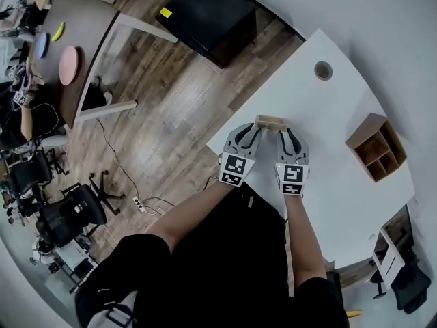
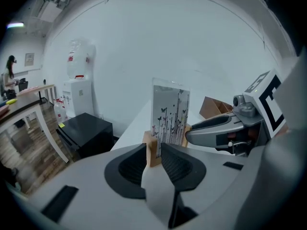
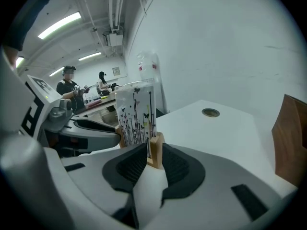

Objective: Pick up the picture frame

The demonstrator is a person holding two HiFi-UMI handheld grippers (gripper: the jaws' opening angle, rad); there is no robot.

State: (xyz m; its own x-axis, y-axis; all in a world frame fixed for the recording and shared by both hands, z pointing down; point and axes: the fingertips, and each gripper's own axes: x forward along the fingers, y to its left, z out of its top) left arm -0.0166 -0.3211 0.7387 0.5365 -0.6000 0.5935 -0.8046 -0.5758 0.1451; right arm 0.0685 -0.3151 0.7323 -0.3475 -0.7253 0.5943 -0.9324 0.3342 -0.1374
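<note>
**Picture frame being clamped at both ends over white table**

A picture frame is being held between two hand-held grippers at the 9 o'clock edge of a white table, as seen in the head view. The left gripper is being closed on one end of the frame's wooden base, with the block being pressed between its dark pads in the left gripper view. The right gripper is being clamped on the opposite end of the base, and in the right gripper view the block is being squeezed from both sides. The frame's clear panel, printed with thin stems and butterflies, is being kept upright above the base. Whether the base is being rested on the table or raised off it cannot be told.

A wooden shelf box is being shown at 3 o'clock from the frame, well apart from it, and a round hole in the tabletop at 1 o'clock. A black cabinet is being shown on the wood floor at 11 o'clock. In the left gripper view, a water dispenser is being shown against the wall at 10 o'clock from the frame.
</note>
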